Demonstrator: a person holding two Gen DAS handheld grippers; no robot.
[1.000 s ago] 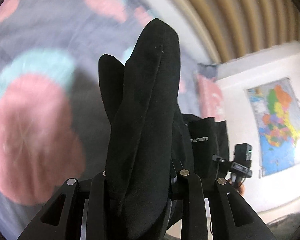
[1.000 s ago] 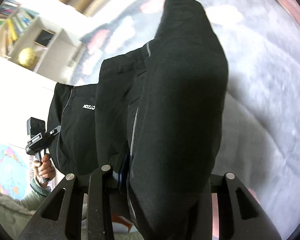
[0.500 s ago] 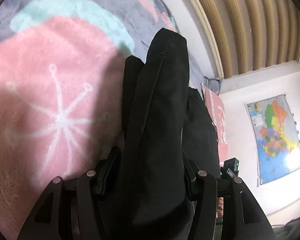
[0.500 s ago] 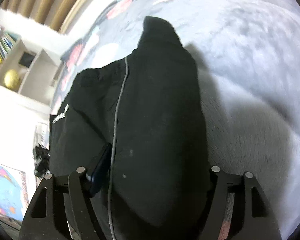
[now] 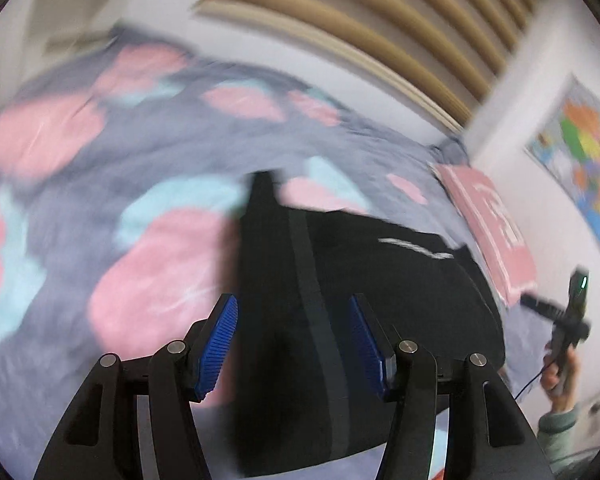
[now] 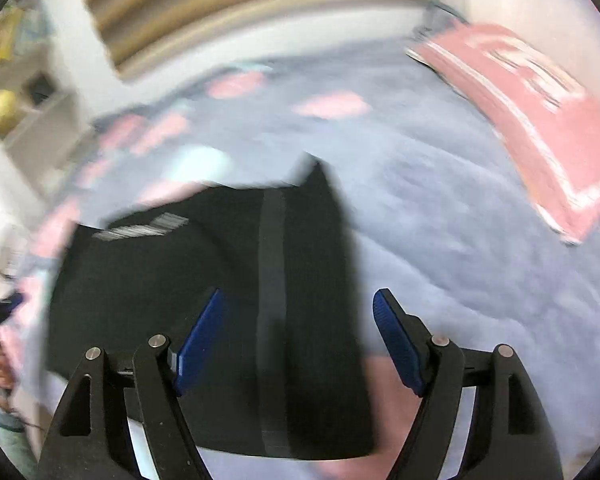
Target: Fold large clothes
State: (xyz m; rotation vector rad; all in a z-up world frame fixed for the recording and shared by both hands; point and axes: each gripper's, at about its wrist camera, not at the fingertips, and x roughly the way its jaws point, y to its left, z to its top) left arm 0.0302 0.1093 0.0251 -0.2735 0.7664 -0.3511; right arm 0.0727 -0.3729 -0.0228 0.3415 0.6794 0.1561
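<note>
We see the black garment (image 5: 364, 320) lying folded on the bed's grey blanket (image 5: 100, 152), which carries pink and pale blue patches. A white line of print shows near one edge of the cloth, and a grey stripe runs along the fold nearest each camera. No container shows in either view; the garment rests straight on the blanket.

Our left gripper (image 5: 294, 344) hangs over the garment with its blue-padded fingers (image 5: 218, 344) spread apart; they have just been opening, and the cloth lies below the gap, not pinched by the pads. Our right gripper (image 6: 300, 340) is the same: fingers (image 6: 396, 340) wide, just opened, the garment (image 6: 220, 300) beneath them and free of the pads.

A pink pillow (image 6: 540, 120) lies on the bed beyond the garment. Further out stand a slatted wooden headboard (image 5: 380, 28), a map (image 5: 580, 152) on the white wall, and a shelf (image 6: 40, 120) with a golden ball (image 6: 2, 110). Both views are blurred.
</note>
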